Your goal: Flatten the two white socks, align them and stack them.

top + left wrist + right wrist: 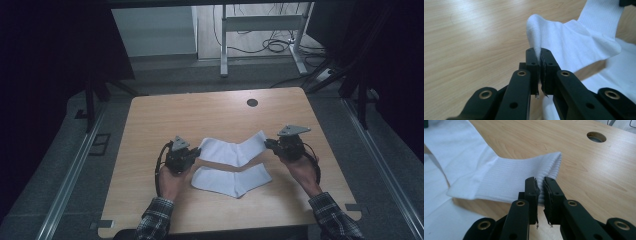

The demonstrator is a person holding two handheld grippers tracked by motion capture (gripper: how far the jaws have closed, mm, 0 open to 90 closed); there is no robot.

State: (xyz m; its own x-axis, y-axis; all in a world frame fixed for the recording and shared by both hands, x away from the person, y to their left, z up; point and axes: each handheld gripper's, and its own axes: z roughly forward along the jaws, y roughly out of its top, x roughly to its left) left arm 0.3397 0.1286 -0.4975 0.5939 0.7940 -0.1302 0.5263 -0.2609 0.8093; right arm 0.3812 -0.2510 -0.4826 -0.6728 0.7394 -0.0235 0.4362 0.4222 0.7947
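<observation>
Upper sock [235, 149] lifted by both ends, just above lower sock [231, 180].
Left gripper [539, 60] clamped on toe, right gripper [540, 187] on cuff; thin pinches, risking slipping if stretched.

Two white socks [232, 150] lie on one table [165, 115]. Two grippers work there, the left gripper [192, 156] and the right gripper [271, 145]. The tabletop has one hole [252, 102].

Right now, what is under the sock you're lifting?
Under the lifted sock lies a second sock on the table. What that second sock covers is hidden.
</observation>
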